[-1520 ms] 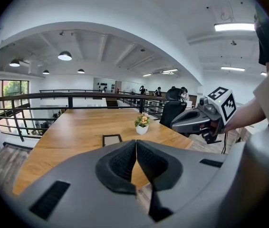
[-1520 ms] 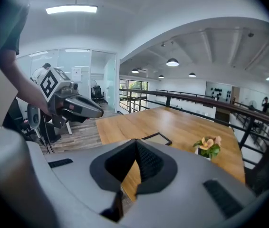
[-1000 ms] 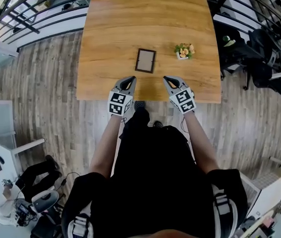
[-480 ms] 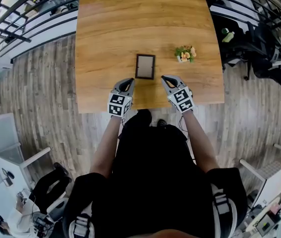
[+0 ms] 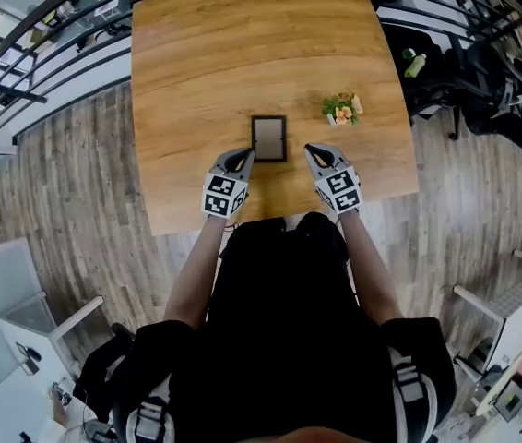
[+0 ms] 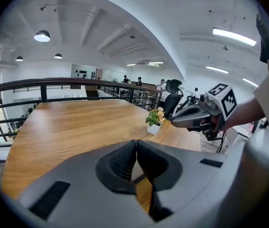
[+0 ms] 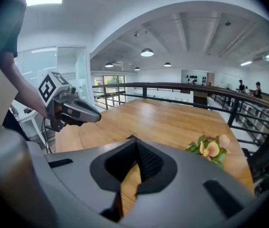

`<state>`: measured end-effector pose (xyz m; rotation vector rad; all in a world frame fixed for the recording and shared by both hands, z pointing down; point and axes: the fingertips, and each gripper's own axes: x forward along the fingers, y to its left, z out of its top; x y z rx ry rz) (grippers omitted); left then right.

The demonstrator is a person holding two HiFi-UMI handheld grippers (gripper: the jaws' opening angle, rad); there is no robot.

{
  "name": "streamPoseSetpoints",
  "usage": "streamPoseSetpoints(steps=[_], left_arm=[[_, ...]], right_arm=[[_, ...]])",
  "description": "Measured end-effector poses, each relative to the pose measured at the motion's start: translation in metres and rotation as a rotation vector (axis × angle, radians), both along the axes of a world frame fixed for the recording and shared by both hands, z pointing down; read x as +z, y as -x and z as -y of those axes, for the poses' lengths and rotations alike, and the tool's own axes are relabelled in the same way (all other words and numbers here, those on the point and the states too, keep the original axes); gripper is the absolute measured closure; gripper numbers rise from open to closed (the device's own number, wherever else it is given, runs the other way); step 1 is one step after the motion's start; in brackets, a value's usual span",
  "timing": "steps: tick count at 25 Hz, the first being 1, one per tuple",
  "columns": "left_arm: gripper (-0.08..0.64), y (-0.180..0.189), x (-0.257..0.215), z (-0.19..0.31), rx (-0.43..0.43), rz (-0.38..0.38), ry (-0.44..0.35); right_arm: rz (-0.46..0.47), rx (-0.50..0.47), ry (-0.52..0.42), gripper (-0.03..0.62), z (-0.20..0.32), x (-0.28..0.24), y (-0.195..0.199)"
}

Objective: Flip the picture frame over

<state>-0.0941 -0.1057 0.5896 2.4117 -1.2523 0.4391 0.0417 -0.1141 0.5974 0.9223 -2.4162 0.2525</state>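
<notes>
Grey moulded plastic is forming the shell of the left hand-held gripper (image 5: 245,154), and its ribbed black pads are pressing flat together with nothing between them. The right hand-held gripper (image 5: 310,149) is showing the same grey shell and ribbed pads, and it too is closed and empty. Each one is carrying a cube of black-and-white square markers. Both tips are pointing forward over the near part of the tabletop (image 5: 243,44), a smooth slab of warm orange-brown wood with a streaky grain. The picture frame (image 5: 268,137) is lying flat there, between the two tips and just ahead of them, with the left tip just beside its near left corner. It is a small upright rectangle, a narrow dark border framing a pale grey-brown panel. A little white pot of green leaves and peach flowers (image 5: 340,108) is standing to its right. Black metal railing (image 5: 49,28) is running along the far side, above grey plank floor (image 5: 77,155).
</notes>
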Motion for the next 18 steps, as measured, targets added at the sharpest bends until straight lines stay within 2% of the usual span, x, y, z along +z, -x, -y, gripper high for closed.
streamPoseSetpoints(steps=[9, 18], left_arm=[[0.538, -0.004, 0.019, 0.004, 0.047, 0.016, 0.055], [0.538, 0.002, 0.044, 0.009, -0.019, 0.010, 0.104]], right_arm=[[0.018, 0.032, 0.017, 0.588, 0.005, 0.005, 0.007], [0.016, -0.006, 0.064, 0.588, 0.009, 0.023, 0.011]])
